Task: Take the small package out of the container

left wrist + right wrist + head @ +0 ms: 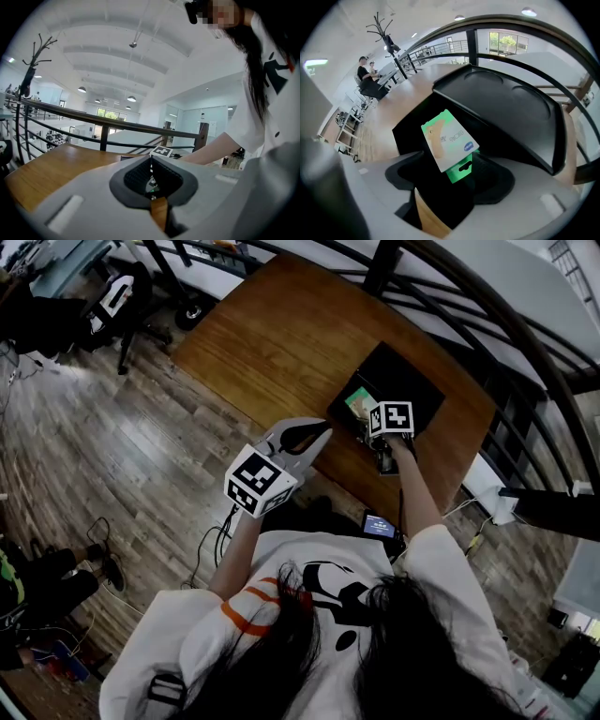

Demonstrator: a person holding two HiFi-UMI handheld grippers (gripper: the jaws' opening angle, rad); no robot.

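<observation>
A small green and white package [447, 140] lies flat in the black container [412, 126], whose moulded lid [511, 108] stands open behind it. From the head view, the package [359, 401] shows at the container's [417, 381] left side on the wooden table [281, 334]. My right gripper [452, 180] points steeply down over it, jaws wide apart, with the package's green hang-tab end between them and neither pad pressing on it. In the head view this right gripper [367, 430] sits at the container's near edge. My left gripper [317, 434] hovers shut and empty at the table's front edge, aimed roughly level [150, 176].
A dark metal railing [469, 306] curves behind the table. A black office chair [112, 301] stands on the wood floor at far left, with cables [98, 531] trailing nearer me. A small lit screen [378, 525] hangs at the person's waist. Seated people [363, 70] are far off.
</observation>
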